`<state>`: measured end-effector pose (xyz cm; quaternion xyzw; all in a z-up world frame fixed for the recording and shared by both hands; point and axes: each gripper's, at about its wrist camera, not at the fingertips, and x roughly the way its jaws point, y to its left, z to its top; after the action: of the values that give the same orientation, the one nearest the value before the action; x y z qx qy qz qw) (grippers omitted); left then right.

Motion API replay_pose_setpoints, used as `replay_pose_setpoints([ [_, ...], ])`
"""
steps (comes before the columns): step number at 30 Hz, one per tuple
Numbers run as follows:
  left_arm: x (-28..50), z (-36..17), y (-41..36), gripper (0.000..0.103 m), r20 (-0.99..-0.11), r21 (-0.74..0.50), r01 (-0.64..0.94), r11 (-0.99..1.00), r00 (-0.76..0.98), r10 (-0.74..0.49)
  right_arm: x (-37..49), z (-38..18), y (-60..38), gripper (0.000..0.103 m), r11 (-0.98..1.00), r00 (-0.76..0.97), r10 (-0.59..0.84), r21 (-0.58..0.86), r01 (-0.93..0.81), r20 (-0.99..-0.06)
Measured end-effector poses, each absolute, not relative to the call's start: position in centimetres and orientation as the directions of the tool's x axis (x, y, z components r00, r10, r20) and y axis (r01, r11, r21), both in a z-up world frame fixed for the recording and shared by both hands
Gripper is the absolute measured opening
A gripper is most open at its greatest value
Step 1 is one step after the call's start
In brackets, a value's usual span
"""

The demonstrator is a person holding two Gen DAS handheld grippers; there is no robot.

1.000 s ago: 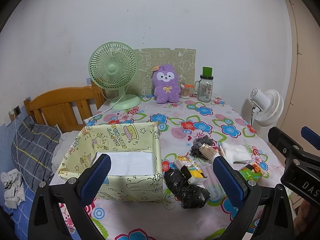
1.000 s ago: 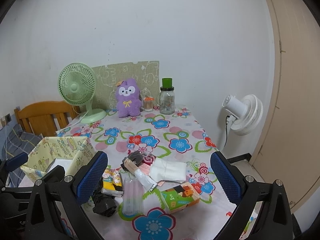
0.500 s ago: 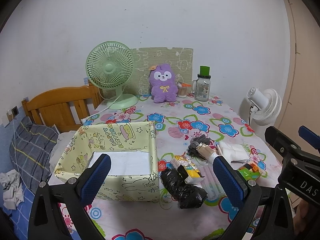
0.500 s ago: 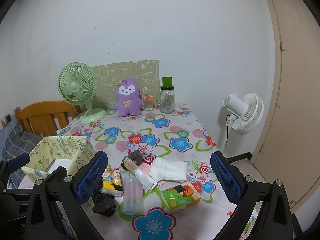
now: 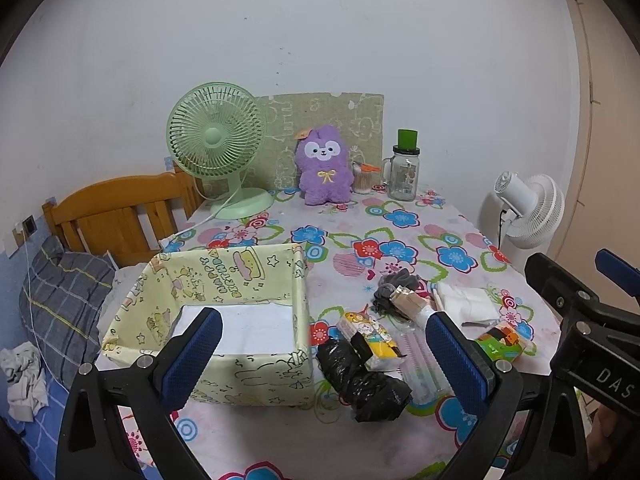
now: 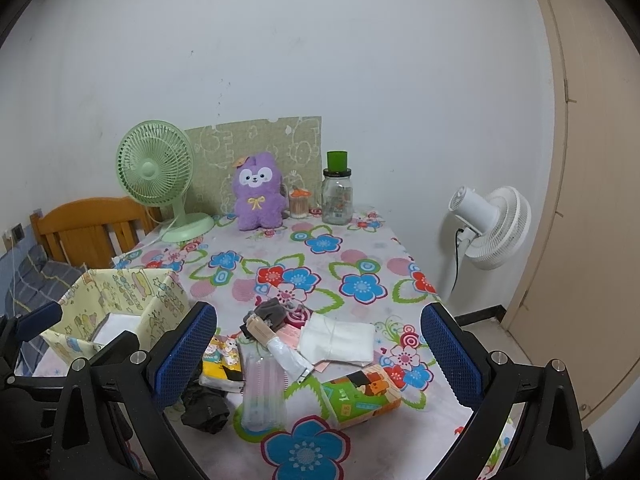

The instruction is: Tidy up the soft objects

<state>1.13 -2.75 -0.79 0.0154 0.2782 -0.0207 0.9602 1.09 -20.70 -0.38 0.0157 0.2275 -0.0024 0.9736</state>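
Observation:
A pale yellow cartoon-print box stands open at the table's front left. Right of it lies a heap: a black plastic bag, a yellow tissue pack, a grey cloth, a white folded cloth and a green tissue pack. A purple plush sits at the back. My left gripper hovers open over the box's right wall and the bag. My right gripper hangs open above the heap.
A green desk fan and a glass jar with a green lid stand at the back. A white floor fan is past the table's right edge. A wooden bed frame and a checked pillow are on the left.
Both grippers have drawn back and risen a little, so the table looks slightly farther away. Nothing on the table has moved, and both stay open.

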Motion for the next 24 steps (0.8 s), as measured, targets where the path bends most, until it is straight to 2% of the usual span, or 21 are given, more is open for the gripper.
replay_pose_setpoints([
  [24, 3.4, -2.6, -8.8, 0.101, -0.574, 0.023, 0.125, 0.992, 0.814, -0.09, 3.1, -1.9, -24.3, 0.101, 1.0, 0.88, 0.019, 0.013, -0.015, -0.474],
])
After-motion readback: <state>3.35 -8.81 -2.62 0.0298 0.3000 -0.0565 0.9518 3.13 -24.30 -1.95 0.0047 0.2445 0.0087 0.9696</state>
